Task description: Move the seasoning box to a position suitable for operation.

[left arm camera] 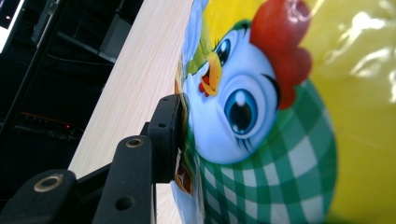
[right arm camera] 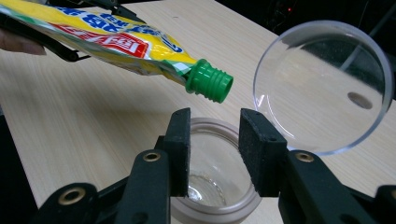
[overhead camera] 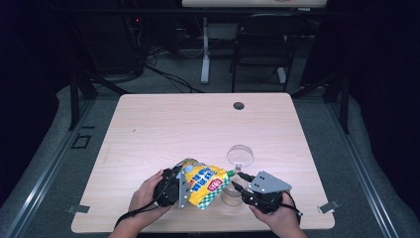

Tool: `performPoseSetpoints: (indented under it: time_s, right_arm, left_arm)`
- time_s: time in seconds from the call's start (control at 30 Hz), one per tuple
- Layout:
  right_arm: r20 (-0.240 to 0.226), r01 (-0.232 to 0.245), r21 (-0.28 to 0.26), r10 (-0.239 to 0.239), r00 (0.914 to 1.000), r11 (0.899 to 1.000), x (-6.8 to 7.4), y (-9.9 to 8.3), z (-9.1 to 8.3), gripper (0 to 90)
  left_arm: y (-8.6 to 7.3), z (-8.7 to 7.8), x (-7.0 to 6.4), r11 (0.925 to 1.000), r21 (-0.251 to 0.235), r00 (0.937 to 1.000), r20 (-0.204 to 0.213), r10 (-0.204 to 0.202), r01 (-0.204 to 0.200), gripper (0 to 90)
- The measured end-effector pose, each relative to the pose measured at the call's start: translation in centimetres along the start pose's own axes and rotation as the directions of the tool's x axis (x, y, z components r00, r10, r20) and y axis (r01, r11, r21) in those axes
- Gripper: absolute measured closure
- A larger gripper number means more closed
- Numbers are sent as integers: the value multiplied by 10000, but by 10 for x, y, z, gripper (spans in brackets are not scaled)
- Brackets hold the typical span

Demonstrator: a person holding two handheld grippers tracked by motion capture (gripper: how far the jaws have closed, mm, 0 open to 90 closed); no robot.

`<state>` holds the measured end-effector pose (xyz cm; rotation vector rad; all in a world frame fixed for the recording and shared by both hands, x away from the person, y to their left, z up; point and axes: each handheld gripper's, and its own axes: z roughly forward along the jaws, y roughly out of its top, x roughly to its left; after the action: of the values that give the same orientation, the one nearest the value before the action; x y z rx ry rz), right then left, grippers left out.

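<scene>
Table-top jar [right arm camera: 215, 186] interior: right tongs' [right arm camera: 215, 154] view

Your table [overhead camera: 163, 124] is pale wood grain with a round cable hole [overhead camera: 238, 105] near its far edge. Beyond it you have a dark folding chair [overhead camera: 262, 42] beside a white desk leg [overhead camera: 205, 49]. Black cables [overhead camera: 168, 74] run across the grey floor [overhead camera: 163, 84].

1. From the high view, light falls from above on my table [overhead camera: 198, 124]; the room around it is dark.
2. Glare streaks my pouch [left arm camera: 327, 70], blurred close up.
3. My lid [right arm camera: 322, 88] catches soft reflections.
</scene>
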<state>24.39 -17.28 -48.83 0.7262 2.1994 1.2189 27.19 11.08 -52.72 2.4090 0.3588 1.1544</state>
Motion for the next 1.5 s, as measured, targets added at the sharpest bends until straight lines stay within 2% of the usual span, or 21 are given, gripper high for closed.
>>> performPoseSetpoints:
  time_s: [0.03,0.13,0.3,0.4,0.57,0.7,0.97,1.17,1.5]
  right_arm:
    - [28,71,-25,-71,10000,10000,1,0,0,645]
    - [121,275,-60,-274,9996,9996,2,1,-1,646]
    - [169,425,-144,-423,9990,9990,3,1,-3,638]
    - [133,342,-240,-339,9993,9991,3,2,-4,636]
    - [182,479,-244,-475,9987,9986,4,3,-4,628]
    - [273,756,-110,-753,9968,9971,7,2,-1,620]
    - [350,1033,-100,-1029,9941,9946,10,1,2,597]
    - [536,1325,16,-1323,9898,9912,12,0,5,596]
    - [661,1709,82,-1710,9830,9853,15,0,9,581]
  left_arm:
    - [0,0,0,9999,-74,9999,-3,-100,100,584]
    - [-1,-1,1,10000,12,9999,-127,3,-3,584]
    - [1,-3,1,10000,4,9999,-97,-29,29,585]
    - [3,-3,0,9999,-76,9999,-81,82,-82,585]
    - [5,-3,-2,9994,-12,9994,-23,332,-332,584]
    - [7,-3,-2,9981,142,9982,-109,595,-593,585]
    - [8,-3,-2,9969,226,9971,-114,754,-751,585]
    - [9,-1,-4,9973,249,9976,-27,688,-688,585]
    - [9,0,-3,9956,342,9962,5,874,-874,585]
